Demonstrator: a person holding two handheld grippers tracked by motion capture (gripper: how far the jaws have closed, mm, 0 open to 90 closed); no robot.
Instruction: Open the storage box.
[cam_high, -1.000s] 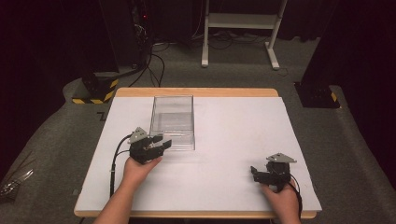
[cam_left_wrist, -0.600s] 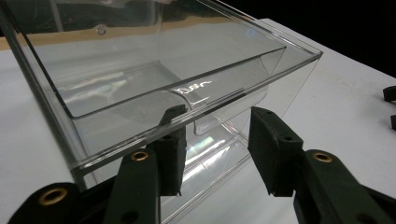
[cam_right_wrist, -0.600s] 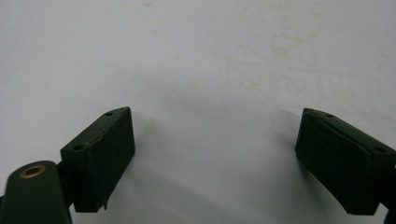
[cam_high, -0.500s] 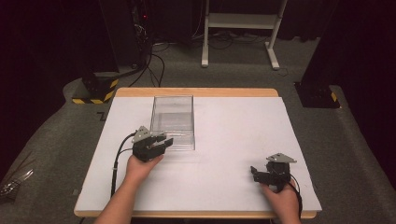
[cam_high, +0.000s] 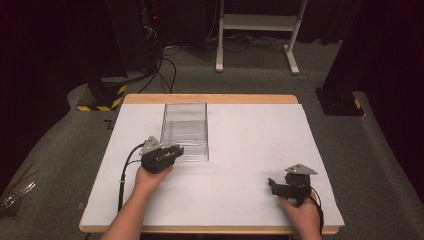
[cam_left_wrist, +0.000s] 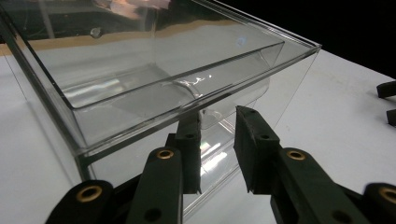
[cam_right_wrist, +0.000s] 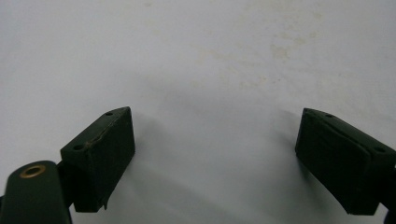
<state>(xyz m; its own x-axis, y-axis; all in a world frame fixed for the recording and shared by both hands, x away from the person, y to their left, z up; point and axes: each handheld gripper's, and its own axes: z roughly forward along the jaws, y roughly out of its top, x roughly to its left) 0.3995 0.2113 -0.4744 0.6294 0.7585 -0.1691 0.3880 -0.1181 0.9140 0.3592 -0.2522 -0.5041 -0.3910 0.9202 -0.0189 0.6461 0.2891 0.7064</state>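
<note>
A clear plastic box (cam_high: 185, 127) stands open-topped on the white table top (cam_high: 250, 150), left of the middle. My left gripper (cam_high: 176, 150) is at the box's near left corner. In the left gripper view the box (cam_left_wrist: 163, 70) has its near wall running between my two jaws, the left fingertip (cam_left_wrist: 189, 140) seen through the plastic and the right one (cam_left_wrist: 252, 140) outside. The jaws have just been closing, and a gap still shows between the pads. My right gripper (cam_high: 273, 184) rests low at the near right of the table, open (cam_right_wrist: 215, 135), with bare white surface between its pads.
The table has a wooden rim (cam_high: 210, 98) at the far edge. Beyond it stand a white frame's legs (cam_high: 255, 35) and cables on grey carpet. A black-and-yellow base (cam_high: 102, 97) sits off the far left corner, a dark base (cam_high: 340, 102) off the far right.
My left gripper's jaws have drawn closer together at the box's near corner. Both hands and the box have stayed in place.
</note>
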